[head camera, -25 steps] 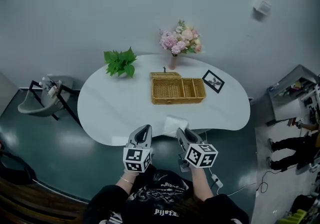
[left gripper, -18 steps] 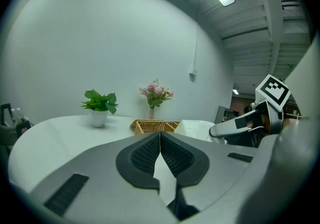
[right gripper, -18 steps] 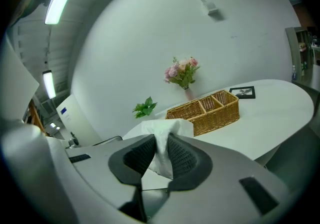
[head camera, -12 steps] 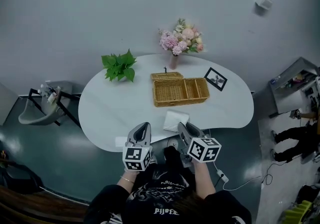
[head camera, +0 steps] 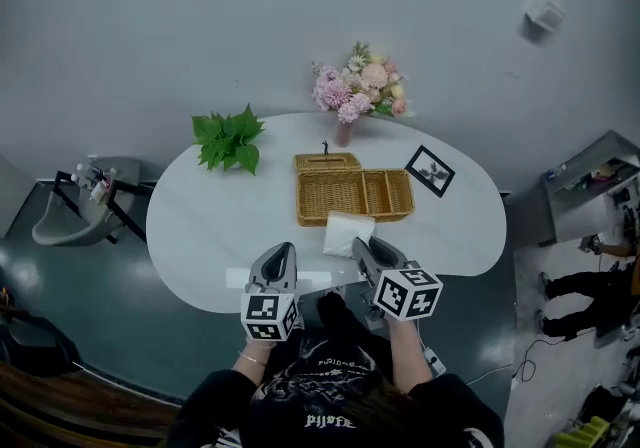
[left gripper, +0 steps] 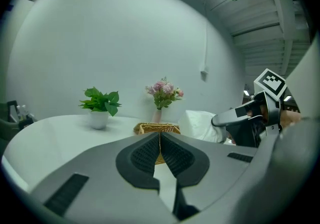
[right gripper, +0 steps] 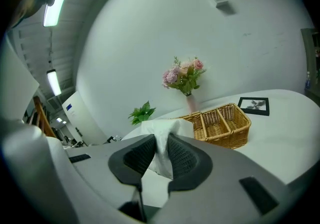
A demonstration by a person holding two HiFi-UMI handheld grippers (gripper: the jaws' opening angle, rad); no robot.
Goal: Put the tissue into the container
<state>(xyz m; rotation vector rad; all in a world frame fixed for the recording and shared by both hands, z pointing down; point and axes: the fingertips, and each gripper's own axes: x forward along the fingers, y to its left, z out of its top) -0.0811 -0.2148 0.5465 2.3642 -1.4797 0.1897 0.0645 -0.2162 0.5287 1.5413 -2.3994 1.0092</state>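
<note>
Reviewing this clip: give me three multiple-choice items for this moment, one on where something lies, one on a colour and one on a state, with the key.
1. In the head view, on which side of the wicker basket does the picture frame lie?
A. its left
B. its right
C. inside it

2. The flowers behind the basket are mostly:
A. pink
B. blue
C. yellow

3. The right gripper is:
A. wide open and empty
B. shut on the tissue
C. shut with nothing between its pads

Key:
1 B, the frame lies just past the basket's right end.
2 A, pink blooms show in all three views.
3 B, the right gripper view shows its pads pinching the white tissue.
</note>
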